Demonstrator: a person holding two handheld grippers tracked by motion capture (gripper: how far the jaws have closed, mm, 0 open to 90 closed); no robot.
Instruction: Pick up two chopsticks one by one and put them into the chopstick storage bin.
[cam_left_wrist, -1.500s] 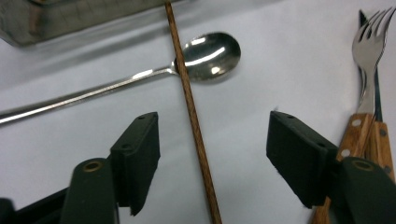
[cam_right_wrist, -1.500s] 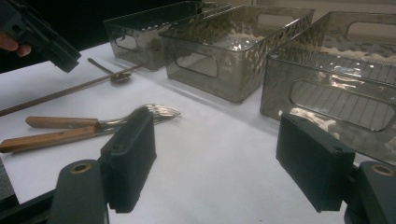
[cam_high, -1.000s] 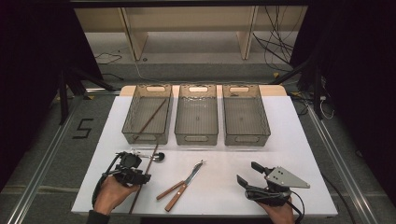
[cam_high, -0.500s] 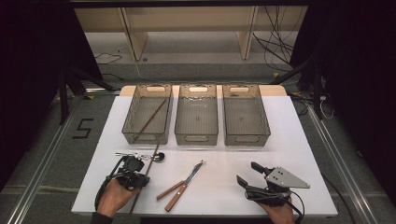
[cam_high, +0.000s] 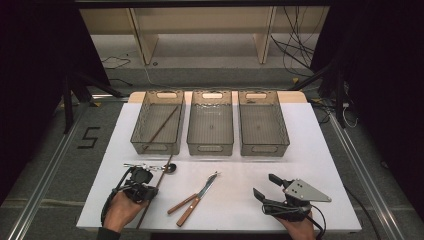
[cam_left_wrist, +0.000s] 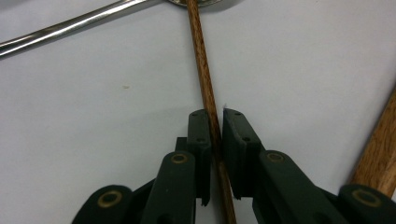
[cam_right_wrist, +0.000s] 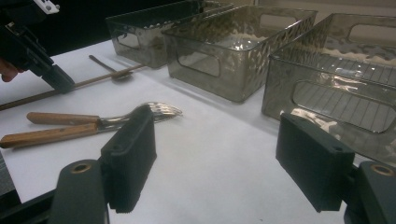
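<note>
The wooden chopstick (cam_left_wrist: 207, 88) lies flat on the white table (cam_high: 330, 150) near its front left corner, running from the front edge back toward the left bin (cam_high: 159, 123). Its far end touches or crosses the bowl of a metal spoon (cam_high: 170, 168) that lies just in front of that bin; which of the two is on top cannot be told.

Change noted: the jaws of the left tool (cam_left_wrist: 213, 122) have just been closing, and the chopstick is now between them. In the left gripper view the two black pads sit tight against either side of the thin shaft, with no visible gap. In the high view the tool stands where it stood a second ago, low over the table. Judgement: the grasp is made and the stick is not yet lifted; a like stick already lies slanted inside the left bin, so that bin is the probable destination.

The grip is close to the near end, so the long free end may sag or swing when raised, and may drag the spoon.

The right tool (cam_right_wrist: 215, 154) rests near the front right corner, jaws spread wide, holding and touching nothing.

Further out: a fork (cam_right_wrist: 159, 111) and a second wooden-handled utensil (cam_high: 182, 204) lie together at the front centre. The middle bin (cam_high: 210, 123) and right bin (cam_high: 262, 123) look empty.
</note>
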